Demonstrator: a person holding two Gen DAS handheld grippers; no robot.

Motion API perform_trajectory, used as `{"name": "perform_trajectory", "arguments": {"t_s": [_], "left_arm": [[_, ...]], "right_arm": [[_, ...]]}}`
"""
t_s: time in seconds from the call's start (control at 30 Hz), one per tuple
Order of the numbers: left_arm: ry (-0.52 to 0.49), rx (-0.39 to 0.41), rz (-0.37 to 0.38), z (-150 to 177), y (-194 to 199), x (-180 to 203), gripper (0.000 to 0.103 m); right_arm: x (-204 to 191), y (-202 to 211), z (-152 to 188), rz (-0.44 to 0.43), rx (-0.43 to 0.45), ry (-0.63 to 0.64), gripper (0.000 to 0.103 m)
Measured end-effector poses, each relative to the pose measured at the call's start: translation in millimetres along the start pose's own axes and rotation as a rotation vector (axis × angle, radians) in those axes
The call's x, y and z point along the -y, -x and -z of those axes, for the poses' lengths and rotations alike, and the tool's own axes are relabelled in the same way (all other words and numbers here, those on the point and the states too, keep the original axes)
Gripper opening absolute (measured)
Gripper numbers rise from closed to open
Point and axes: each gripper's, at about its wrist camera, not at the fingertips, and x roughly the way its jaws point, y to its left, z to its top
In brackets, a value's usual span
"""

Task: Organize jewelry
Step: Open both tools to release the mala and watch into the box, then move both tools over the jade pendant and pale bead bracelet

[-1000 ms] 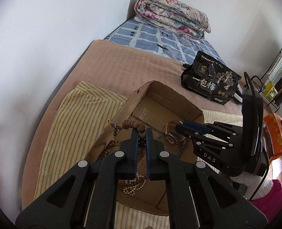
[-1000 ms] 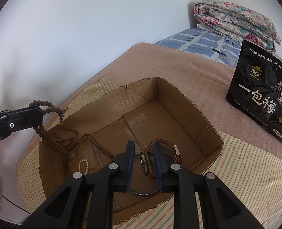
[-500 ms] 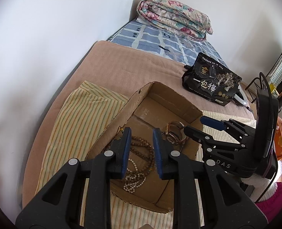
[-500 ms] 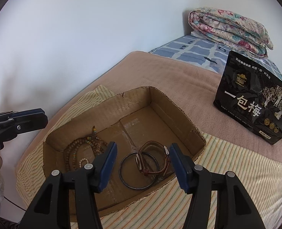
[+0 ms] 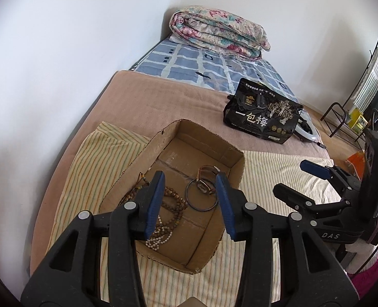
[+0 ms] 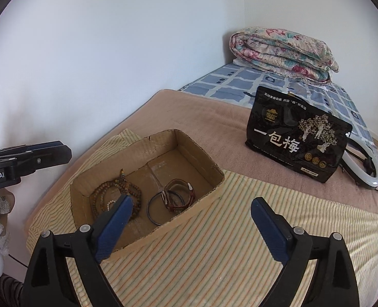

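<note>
Both tools, left tool and right tool, have risen, jaws opening (nothing between), above one cardboard box.

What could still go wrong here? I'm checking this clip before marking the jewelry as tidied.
1. The bead strands lie in one loose heap in the cardboard box, so they may tangle.
2. The leather bracelet overlaps the dark bangle; lifting one could drag the other.
3. The box sits on a soft striped cloth, so a bump from either opening, empty gripper could tip it.
</note>
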Motion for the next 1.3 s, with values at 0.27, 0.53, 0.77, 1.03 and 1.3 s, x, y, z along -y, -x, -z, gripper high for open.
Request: {"name": "perform_trajectory", "arguments": {"t_s": [0.27,0.53,0.77,1.03,1.3], "left_arm": [[-0.07,0.01,0.03,5,13,45,0.042],[-0.159,0.027,0.073,19,16,97,0.042],[-0.198,-0.021,0.15,40,0,139,0.042],[-0.286,-0.093,0.189,65,-23,186,0.042],[-0.403,-0.182,0.242,98,-49,228,0.042]], "right_arm": [[37,59,26,0.078,0.032,-0.033,0.103],[81,114,70,0.185,0.032,-0.061,0.103],[121,144,115,0.256,0.011,-0.121,0.103],[149,146,167,0.289,-0.067,-0.162,0.103],[161,131,212,0.266,-0.139,-0.186,0.103]]}}
